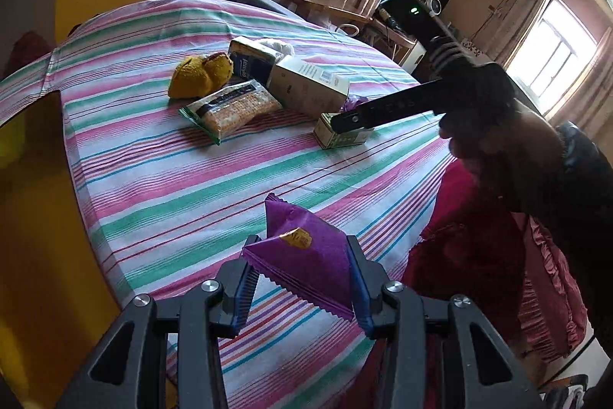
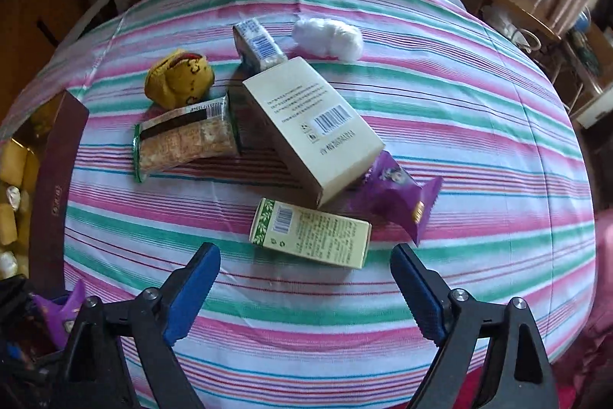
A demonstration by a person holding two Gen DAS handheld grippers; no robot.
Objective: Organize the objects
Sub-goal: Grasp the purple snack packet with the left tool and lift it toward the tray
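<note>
**Fingers: left pinching a purple packet, right spread**

Left fingers [image 1: 302,278] clamp a purple snack packet [image 1: 306,252] above the striped worktop [image 1: 172,179]. Right fingers [image 2: 306,290] stand wide apart, empty, over a small green box [image 2: 310,238] beside a beige carton [image 2: 310,129] and another purple packet [image 2: 394,194].

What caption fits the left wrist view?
Left gripper shut on a purple snack packet above the striped tablecloth, right gripper reaching toward the small green box.
</note>
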